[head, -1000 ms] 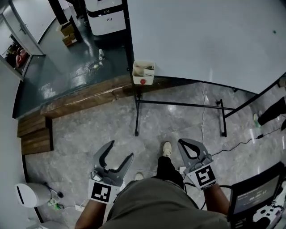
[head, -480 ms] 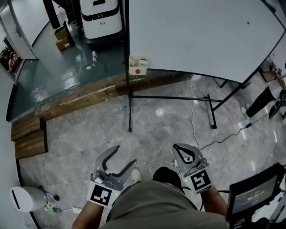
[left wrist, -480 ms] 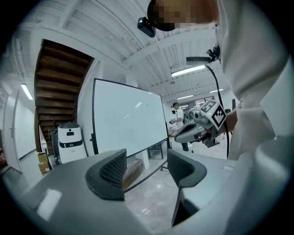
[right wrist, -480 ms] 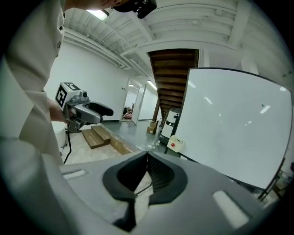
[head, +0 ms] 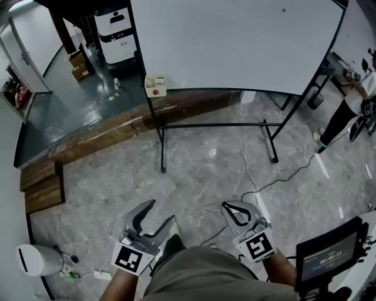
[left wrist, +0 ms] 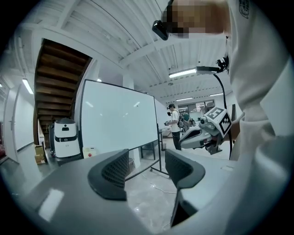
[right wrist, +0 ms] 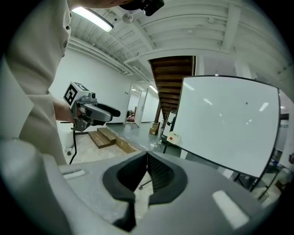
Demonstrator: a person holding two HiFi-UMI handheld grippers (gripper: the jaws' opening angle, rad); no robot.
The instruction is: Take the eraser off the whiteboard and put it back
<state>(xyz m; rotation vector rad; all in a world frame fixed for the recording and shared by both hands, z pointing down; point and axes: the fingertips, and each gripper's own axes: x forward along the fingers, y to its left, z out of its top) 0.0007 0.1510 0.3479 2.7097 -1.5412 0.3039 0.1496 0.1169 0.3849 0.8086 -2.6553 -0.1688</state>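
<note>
The whiteboard (head: pixel 235 41) stands on a black frame across the grey floor, well ahead of both grippers. A small white box with a red dot (head: pixel 155 85) hangs at its lower left corner, and the same box (right wrist: pixel 173 137) shows in the right gripper view. A dark dot (head: pixel 283 10) sits high on the board. I cannot tell which of these is the eraser. My left gripper (head: pixel 160 211) is low in the head view, its jaws apart and closing with nothing between them. My right gripper (head: pixel 227 206) is beside it, tips together, holding nothing.
A white machine (head: pixel 114 32) stands left of the board on the dark floor, behind a wooden step (head: pixel 117 132). A cable (head: pixel 252 176) trails over the tiles under the board. A person (head: pixel 352 111) stands at the far right. A screen (head: pixel 329 256) is at my right elbow.
The whiteboard has slid left in the head view and its right edge has come into sight. Both grippers sit lower in the frame. The left jaws have narrowed a little.
</note>
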